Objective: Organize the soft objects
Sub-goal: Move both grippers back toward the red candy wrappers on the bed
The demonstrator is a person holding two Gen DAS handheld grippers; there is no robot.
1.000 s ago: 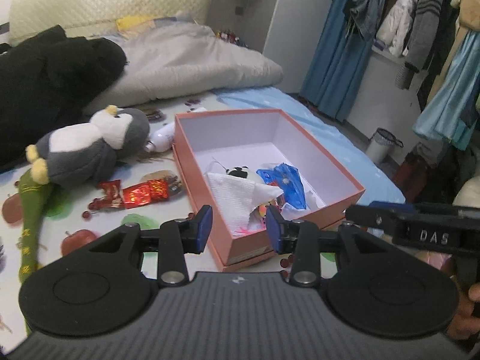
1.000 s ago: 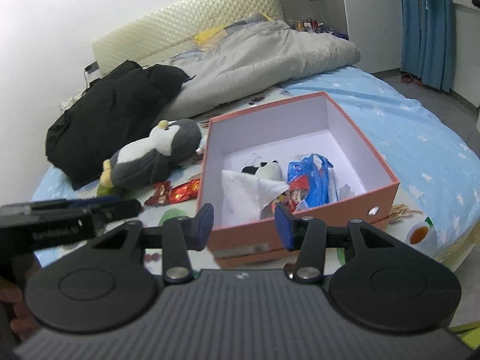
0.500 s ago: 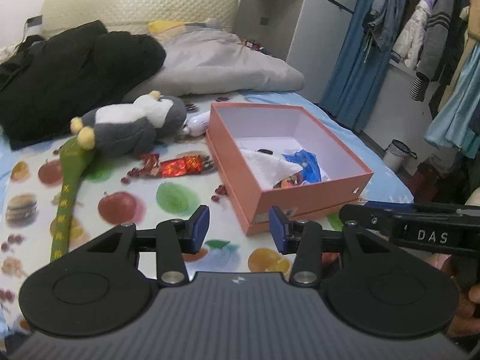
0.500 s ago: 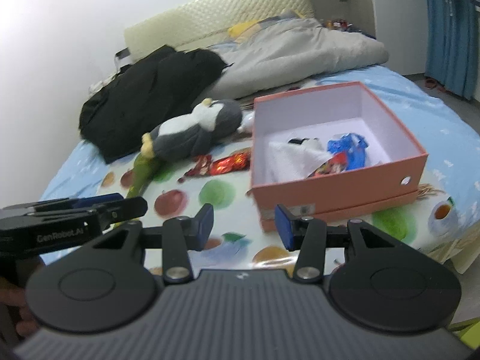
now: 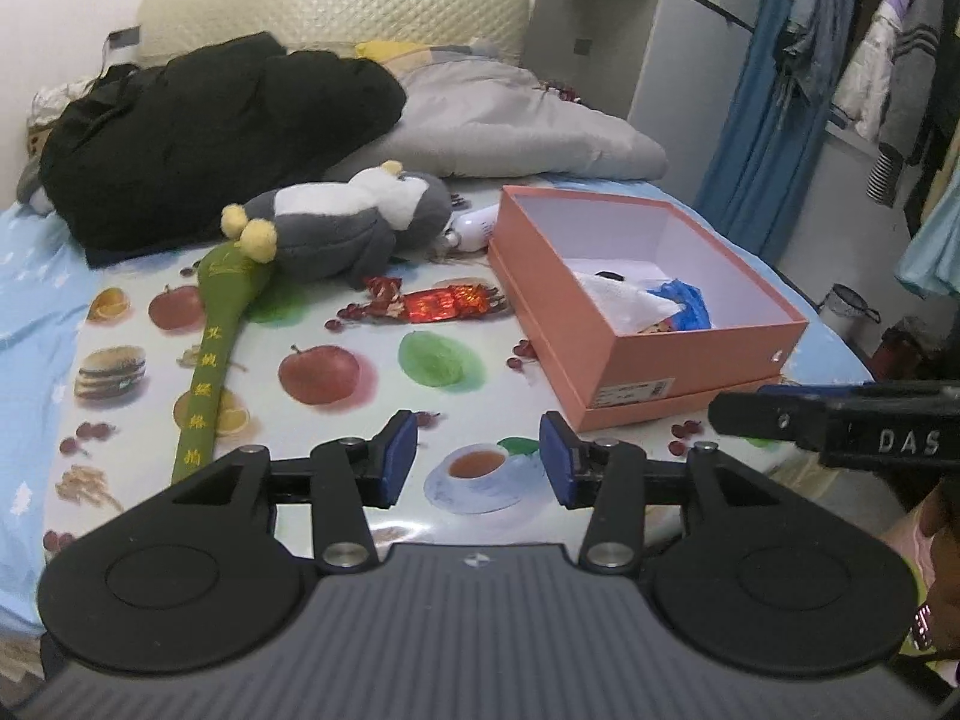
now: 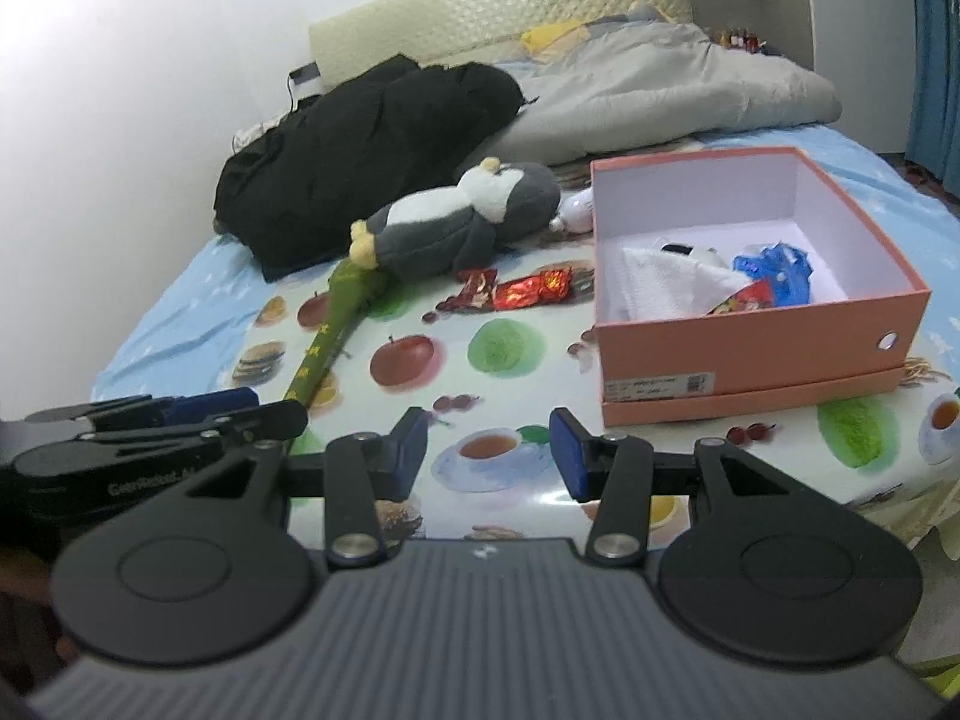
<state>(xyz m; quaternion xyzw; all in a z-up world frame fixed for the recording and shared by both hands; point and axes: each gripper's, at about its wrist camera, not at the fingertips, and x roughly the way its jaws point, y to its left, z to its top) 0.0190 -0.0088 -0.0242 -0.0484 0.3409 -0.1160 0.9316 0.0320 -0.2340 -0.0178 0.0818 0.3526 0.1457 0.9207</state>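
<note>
An open orange box point(image 5: 654, 354) point(image 6: 744, 342) stands on the fruit-print sheet at the right, holding a white cloth point(image 6: 666, 276), a small black-and-white toy and a blue wrapper point(image 6: 777, 267). A grey-and-white plush penguin point(image 5: 348, 222) point(image 6: 462, 219) lies left of the box. A long green pouch point(image 5: 219, 336) point(image 6: 336, 324) lies in front of it. Red shiny wrappers point(image 5: 441, 303) point(image 6: 519, 288) lie between them. My left gripper point(image 5: 477, 465) is open and empty over the sheet's near edge. My right gripper point(image 6: 489, 453) is open and empty beside it.
A black coat point(image 5: 204, 132) and a grey duvet point(image 5: 510, 126) lie at the back of the bed. A white bottle point(image 5: 474, 225) sits behind the box. Clothes hang at the right point(image 5: 888, 78), with a bin point(image 5: 849, 309) on the floor.
Both grippers have drawn back from over the box toward the bed's near edge. More of the sheet, the penguin and the green pouch now show. Both stay open.
</note>
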